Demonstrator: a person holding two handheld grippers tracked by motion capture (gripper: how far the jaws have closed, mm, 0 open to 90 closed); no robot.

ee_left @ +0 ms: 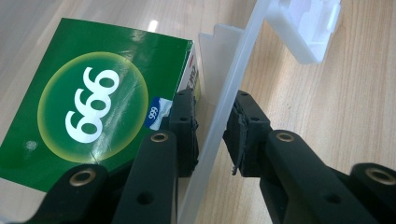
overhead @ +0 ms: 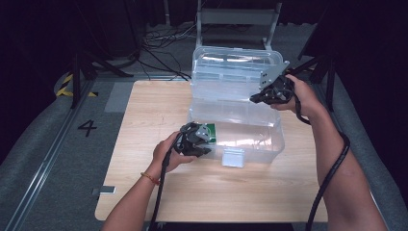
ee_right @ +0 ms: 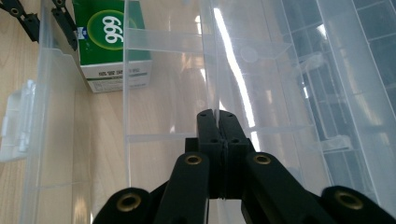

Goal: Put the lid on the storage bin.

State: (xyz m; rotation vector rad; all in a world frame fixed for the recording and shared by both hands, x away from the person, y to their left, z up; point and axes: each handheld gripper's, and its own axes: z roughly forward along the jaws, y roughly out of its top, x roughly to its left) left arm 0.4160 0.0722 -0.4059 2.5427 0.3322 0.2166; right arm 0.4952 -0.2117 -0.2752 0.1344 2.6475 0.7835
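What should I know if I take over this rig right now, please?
Left hand-held gripper: open, jaws straddling the front wall of the clear box, not yet clamped.
Right hand-held gripper: shut, at the raised lid; whether it pinches the lid is unclear.
Green carton: already lying inside the box, at its left end.
Left, probably: close the lid and snap the front latch.

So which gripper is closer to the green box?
Left. The left gripper straddles the clear bin's wall right beside the green box. The right gripper is across the bin.
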